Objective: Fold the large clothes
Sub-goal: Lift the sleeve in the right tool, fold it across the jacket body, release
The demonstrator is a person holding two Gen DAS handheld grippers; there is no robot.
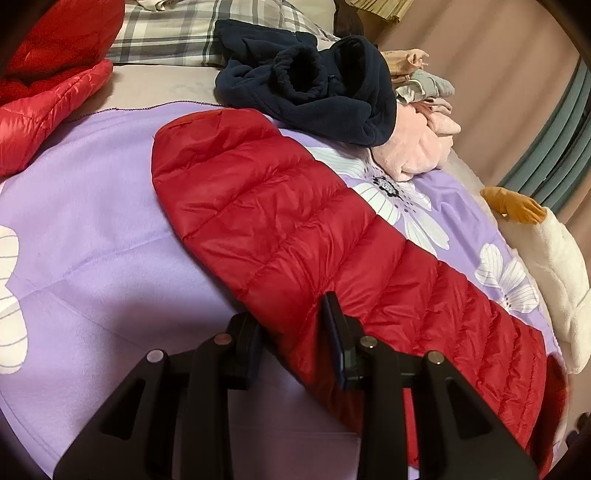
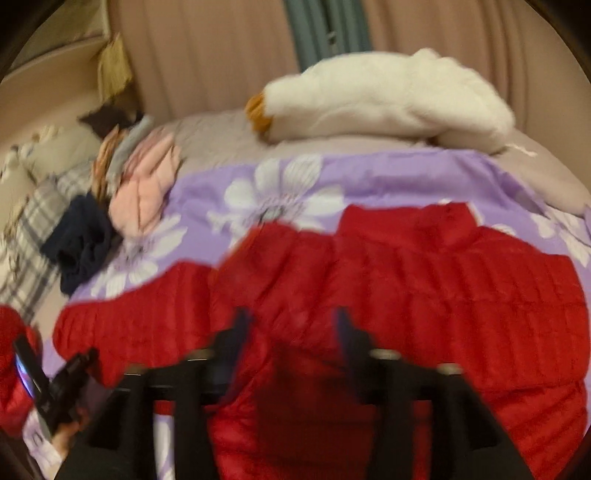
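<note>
A red quilted puffer jacket lies on a purple flowered blanket. In the left wrist view its sleeve runs slantwise from the upper middle to the lower right. My left gripper sits at the sleeve's near edge, and red fabric fills the narrow gap between its fingers, so it is shut on the sleeve. The right wrist view is blurred. There the jacket's body spreads wide with the collar at the top. My right gripper hovers over it, open, with nothing pinched.
A navy fleece garment and pink clothes are piled at the sleeve's far end. A white plush toy with an orange beak lies at the right edge. More red quilted fabric lies at the upper left, near a plaid pillow.
</note>
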